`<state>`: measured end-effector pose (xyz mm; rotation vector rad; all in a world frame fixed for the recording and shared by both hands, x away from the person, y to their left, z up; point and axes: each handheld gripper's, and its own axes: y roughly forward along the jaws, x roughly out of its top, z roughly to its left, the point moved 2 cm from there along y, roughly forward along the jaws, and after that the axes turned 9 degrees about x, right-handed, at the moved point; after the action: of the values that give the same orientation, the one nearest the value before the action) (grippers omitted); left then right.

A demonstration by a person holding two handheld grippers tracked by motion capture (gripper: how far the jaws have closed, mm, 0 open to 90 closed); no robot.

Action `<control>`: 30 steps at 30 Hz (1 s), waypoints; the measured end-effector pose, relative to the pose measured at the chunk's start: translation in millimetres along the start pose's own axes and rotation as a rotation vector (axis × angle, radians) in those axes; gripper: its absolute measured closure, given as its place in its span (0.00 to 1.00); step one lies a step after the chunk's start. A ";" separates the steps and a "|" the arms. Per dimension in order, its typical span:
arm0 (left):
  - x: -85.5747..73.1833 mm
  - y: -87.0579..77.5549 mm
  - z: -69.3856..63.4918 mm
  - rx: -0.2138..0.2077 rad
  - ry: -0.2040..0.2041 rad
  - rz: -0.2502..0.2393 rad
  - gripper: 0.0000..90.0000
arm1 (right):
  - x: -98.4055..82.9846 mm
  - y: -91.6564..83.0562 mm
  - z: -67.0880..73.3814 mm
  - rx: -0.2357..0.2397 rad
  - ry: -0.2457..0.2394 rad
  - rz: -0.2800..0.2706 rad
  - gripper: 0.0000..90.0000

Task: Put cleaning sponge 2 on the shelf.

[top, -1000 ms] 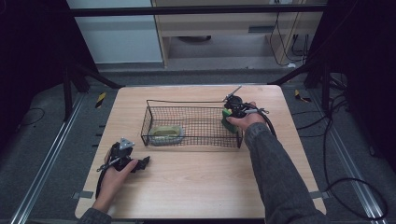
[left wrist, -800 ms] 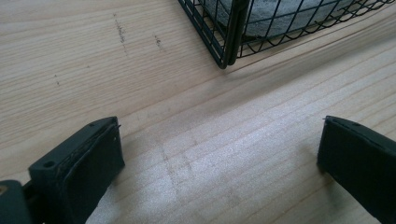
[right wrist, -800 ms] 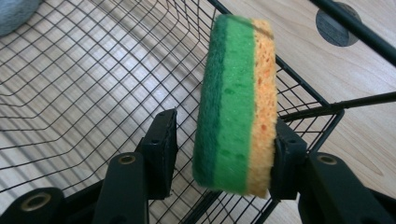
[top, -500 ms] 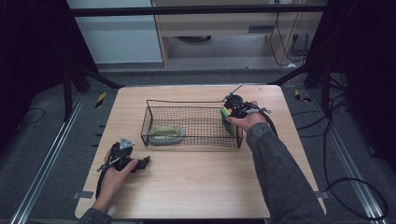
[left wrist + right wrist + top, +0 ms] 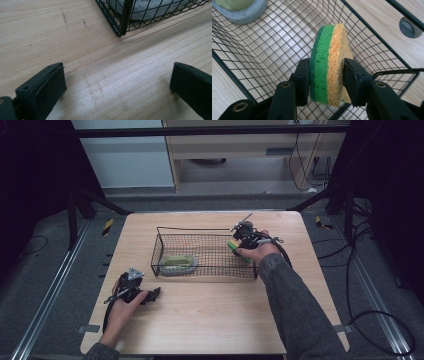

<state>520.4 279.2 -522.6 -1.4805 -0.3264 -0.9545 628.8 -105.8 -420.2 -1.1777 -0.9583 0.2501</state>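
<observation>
Green-and-yellow sponge (image 5: 329,67) sits squeezed on edge between the 2 jaws of the right gripper (image 5: 326,81), green scouring face against one pad and yellow foam against the other. That gripper hovers over the right end of the wire basket (image 5: 165,231), with the sponge above the mesh floor, not yet resting on it. At the basket's opposite end lies a second item (image 5: 176,264), grey-rimmed with a pale green top, possibly another sponge or a dish; the high view is too coarse to be sure. Outside the basket, just off its near-left corner, the left gripper (image 5: 117,86) rests on the wooden table (image 5: 215,320) with its jaws spread wide and nothing between them. Judging by this, 1 item is already placed and the held sponge looks close to being dropped in; only lowering and release seem to remain.
</observation>
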 end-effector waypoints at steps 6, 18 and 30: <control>0.0 0.0 0.0 0.000 0.000 0.000 0.00 | 5.0 7.8 10.2 0.036 0.007 0.016 0.60; 0.4 0.2 0.2 -0.001 0.005 0.003 0.00 | 14.5 16.6 20.0 0.068 0.002 0.014 0.56; 0.4 0.2 0.0 -0.002 0.002 0.003 0.00 | 10.6 1.7 19.1 0.047 0.027 -0.046 0.42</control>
<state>520.8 279.0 -522.5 -1.4815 -0.3219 -0.9536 621.5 -85.7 -415.2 -1.1117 -0.9500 0.2183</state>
